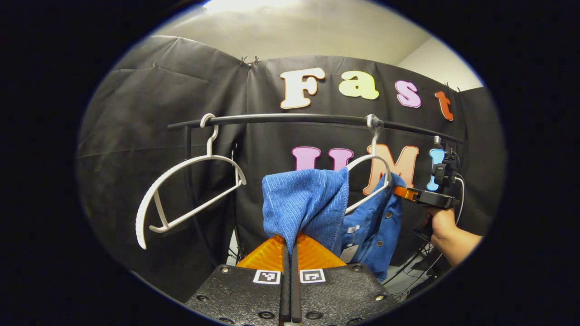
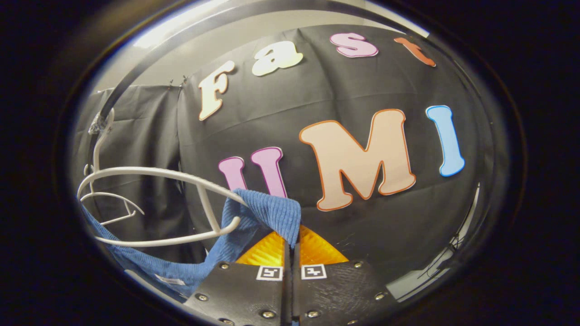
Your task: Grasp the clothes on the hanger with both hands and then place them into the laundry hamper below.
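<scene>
Right at my left gripper (image 1: 290, 246), the orange fingers are pinched together on a fold of the blue garment (image 1: 308, 203), which rises just ahead of the tips. My right gripper (image 2: 291, 246) is likewise clamped on the cloth's far shoulder, beside the white hanger (image 2: 181, 208). Farther off, the garment droops from that hanger under the black rail (image 1: 312, 119), with an empty hanger (image 1: 181, 190) alongside.

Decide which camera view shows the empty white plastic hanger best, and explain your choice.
The left gripper view: the empty white plastic hanger hangs whole from the black rail, hook to arms, clear of the blue ribbed garment. The right gripper view catches what may be part of it, low at the left edge.
</scene>
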`<move>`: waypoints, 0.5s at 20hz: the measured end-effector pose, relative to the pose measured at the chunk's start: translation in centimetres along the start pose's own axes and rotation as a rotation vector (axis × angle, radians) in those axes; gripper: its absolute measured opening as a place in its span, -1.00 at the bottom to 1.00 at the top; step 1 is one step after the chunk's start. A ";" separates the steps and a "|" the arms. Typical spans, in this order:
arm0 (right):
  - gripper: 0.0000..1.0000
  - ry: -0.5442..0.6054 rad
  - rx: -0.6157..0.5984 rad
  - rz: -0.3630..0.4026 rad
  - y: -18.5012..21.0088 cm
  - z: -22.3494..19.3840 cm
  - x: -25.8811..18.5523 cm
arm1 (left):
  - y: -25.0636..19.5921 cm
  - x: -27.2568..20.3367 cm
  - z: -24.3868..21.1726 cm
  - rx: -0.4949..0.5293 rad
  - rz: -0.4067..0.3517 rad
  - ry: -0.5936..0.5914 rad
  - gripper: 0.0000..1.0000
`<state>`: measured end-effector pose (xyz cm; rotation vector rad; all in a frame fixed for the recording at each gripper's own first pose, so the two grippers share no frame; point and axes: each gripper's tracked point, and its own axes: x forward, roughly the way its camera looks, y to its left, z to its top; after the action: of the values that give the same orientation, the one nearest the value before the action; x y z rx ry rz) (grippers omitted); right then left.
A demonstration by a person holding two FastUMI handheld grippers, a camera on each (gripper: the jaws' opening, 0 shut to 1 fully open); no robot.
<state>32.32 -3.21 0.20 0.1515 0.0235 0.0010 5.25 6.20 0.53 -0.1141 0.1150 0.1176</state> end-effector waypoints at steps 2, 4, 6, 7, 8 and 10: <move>-0.99 0.019 0.003 0.005 -0.2 -0.8 0.7 | -0.1 0.2 -0.1 -0.011 -0.001 -0.003 -0.97; -0.99 0.041 -0.002 -0.001 -0.9 -1.6 1.3 | 0.2 0.5 -0.4 -0.026 0.005 -0.001 -0.97; -0.99 0.061 -0.005 -0.008 -1.2 -2.7 1.8 | 0.5 0.9 -1.1 -0.037 0.016 -0.006 -0.96; -0.99 0.077 -0.006 -0.007 -1.2 -3.4 1.6 | 0.6 1.0 -1.6 -0.039 0.020 0.002 -0.98; -0.99 0.089 -0.009 0.000 -1.2 -4.0 1.8 | 0.6 0.9 -1.9 -0.041 0.020 0.007 -0.98; -0.99 0.113 -0.028 0.020 -1.1 -5.4 2.1 | 0.9 0.9 -2.9 -0.030 0.032 0.021 -0.98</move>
<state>34.26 -3.47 -5.35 0.1233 0.1346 0.0297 5.68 6.82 -2.52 -0.1435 0.1362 0.1502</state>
